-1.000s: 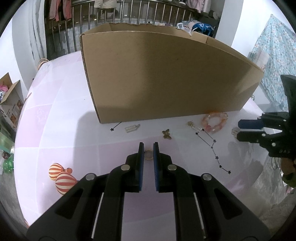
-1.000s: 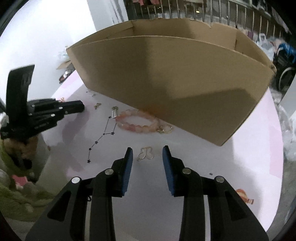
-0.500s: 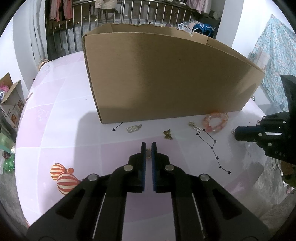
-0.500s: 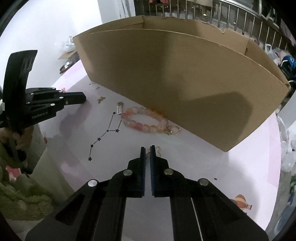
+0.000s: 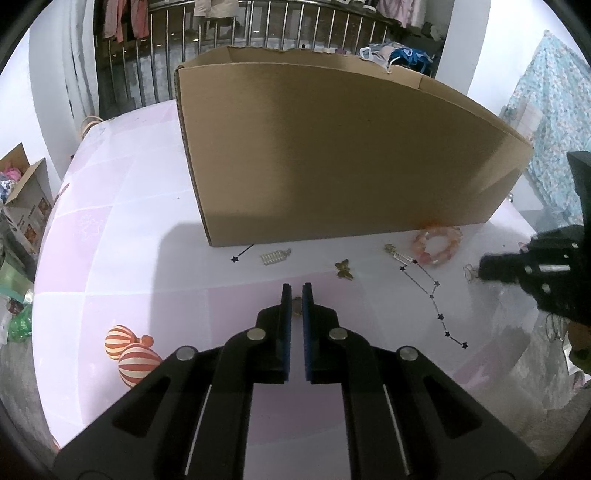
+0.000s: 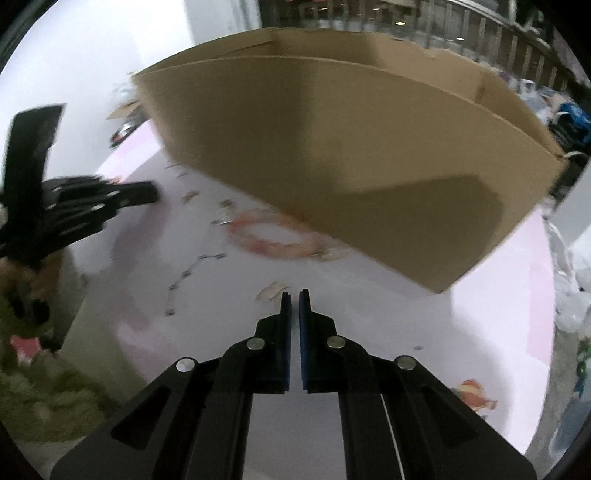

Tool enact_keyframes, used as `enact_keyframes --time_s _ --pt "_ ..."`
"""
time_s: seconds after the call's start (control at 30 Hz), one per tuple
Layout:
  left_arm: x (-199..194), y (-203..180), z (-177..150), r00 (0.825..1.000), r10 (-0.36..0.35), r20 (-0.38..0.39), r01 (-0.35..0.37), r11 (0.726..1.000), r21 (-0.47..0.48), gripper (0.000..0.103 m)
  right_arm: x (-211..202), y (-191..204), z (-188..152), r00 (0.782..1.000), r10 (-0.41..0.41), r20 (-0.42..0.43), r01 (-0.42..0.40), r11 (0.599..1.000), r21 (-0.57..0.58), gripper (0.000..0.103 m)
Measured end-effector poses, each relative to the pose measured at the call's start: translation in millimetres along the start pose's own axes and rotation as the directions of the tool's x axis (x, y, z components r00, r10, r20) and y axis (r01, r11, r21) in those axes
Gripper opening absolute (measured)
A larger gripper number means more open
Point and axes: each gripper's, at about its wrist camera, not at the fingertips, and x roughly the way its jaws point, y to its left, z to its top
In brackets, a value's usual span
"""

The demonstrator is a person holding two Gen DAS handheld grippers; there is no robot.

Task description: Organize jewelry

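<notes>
1. Pale pink-and-white table (image 5: 122, 236), with a large open cardboard box (image 5: 332, 155) standing at its middle; metal railing (image 5: 258, 33) behind.
2. Jewelry lies scattered on the table in front of the box: silver bar charm (image 5: 275, 256), gold butterfly charm (image 5: 344, 268), pink bead bracelet (image 5: 437, 244) just beside the box wall, dark star chain (image 5: 436, 295).
3. Left gripper (image 5: 296, 291): jaws clenched on a small gold ring (image 5: 296, 308), pinched between the blue pads close to the tabletop.
4. Right gripper (image 6: 294, 295): jaws drawn together. A small gold heart earring (image 6: 271, 291) sits at the left fingertip; the view is blurred, so whether it is pinched cannot be told.
5. Striped balloon print (image 5: 129, 350) on the table, left of the left gripper.
</notes>
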Motion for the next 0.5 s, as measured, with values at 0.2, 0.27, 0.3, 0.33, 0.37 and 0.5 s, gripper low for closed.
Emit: enact_keyframes --time_s 0.2,0.27,0.3,0.33,0.37,0.5 --pt "0.9 -1.2 1.6 1.0 0.0 0.001 0.0 1.0 -0.003 0.004 -4.2 2.5 1.9 1.0 0.005 0.021 -0.004 1.0 -0.019 0.008" --pt "1.2 -1.3 1.9 1.0 0.001 0.001 -0.001 1.0 0.002 0.005 -3.5 4.4 4.5 1.0 -0.001 0.02 0.002 0.998 -0.055 0.024" --pt "1.3 -1.5 2.0 1.0 0.001 0.001 -0.001 1.0 0.004 0.005 -4.1 7.1 5.8 0.999 -0.021 0.037 0.024 0.996 -0.084 0.037" --pt "1.3 -0.6 1.3 1.0 0.001 0.001 -0.001 1.0 0.005 0.005 -4.6 8.9 7.1 0.999 -0.022 0.047 0.027 0.994 -0.107 0.04" --pt "1.4 -0.3 1.2 1.0 0.001 0.001 -0.001 1.0 0.004 0.005 -4.2 5.6 7.3 0.999 -0.016 0.047 0.021 0.993 -0.12 0.04" --pt "1.8 0.2 0.3 1.0 0.004 0.003 -0.004 1.0 0.001 0.005 5.2 -0.3 13.3 1.0 -0.016 0.019 0.018 0.99 -0.137 0.039"
